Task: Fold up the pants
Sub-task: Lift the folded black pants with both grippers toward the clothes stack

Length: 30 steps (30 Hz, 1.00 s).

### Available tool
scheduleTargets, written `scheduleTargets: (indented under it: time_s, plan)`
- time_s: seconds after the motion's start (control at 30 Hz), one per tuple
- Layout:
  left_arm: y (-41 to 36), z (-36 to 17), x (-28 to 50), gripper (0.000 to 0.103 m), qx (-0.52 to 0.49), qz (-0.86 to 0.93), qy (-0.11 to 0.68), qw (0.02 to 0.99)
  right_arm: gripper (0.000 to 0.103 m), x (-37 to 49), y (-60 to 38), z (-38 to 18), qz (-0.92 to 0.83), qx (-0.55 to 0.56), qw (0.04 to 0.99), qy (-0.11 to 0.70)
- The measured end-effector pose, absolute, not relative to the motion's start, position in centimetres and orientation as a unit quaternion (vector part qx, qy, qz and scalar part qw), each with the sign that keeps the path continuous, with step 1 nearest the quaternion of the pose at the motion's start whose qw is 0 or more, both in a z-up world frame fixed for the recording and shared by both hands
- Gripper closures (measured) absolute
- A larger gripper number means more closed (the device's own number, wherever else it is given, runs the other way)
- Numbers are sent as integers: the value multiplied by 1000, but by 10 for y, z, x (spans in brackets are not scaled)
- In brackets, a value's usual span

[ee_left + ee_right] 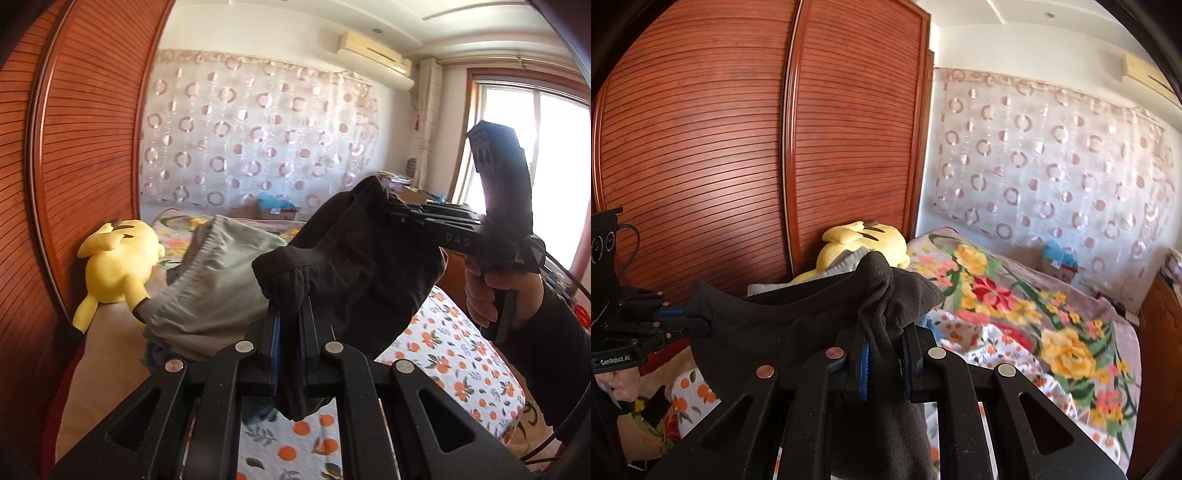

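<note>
We find the left gripper [291, 314] with its fingers pinching a bunched edge of the black pants [354, 258]. The right gripper [886, 332] likewise clamps a gathered fold of the same garment. The pants hang stretched between the two, raised above the bed [461, 365] with its orange-print sheet. A grey garment [207, 280] and a yellow plush toy [118, 266] lie beyond, beside the wooden wardrobe [738, 147].

Bed with white orange-fruit-print sheet [443, 354]; on it: pinkish blanket with big yellow and red flowers [1027, 295], yellow plush toy [118, 266] by wardrobe side, grey elastic-waist garment [214, 280].
</note>
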<state>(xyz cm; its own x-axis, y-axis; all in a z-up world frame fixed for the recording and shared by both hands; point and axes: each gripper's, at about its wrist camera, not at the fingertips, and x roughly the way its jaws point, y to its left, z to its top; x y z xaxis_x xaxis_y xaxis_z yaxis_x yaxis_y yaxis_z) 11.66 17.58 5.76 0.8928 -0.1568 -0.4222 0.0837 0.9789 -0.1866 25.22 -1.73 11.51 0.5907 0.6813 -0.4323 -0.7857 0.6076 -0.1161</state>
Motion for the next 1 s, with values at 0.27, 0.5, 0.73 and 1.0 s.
scheduleTargets:
  time_s: [0.27,0.5,0.73,1.0]
  plan:
    - [199,58,138,94,-97,-43,228,968,90,301,23,121,433,-177,865,183]
    - [208,60,146,94,-112,-51,230,965,90,316,27,140,467,-181,846,182]
    - [208,96,145,94,-117,-60,190,973,91,304,2,194,479,-163,852,136]
    - [231,146,123,94,-90,-13,143,986,91,304,31,238,500,-176,843,90]
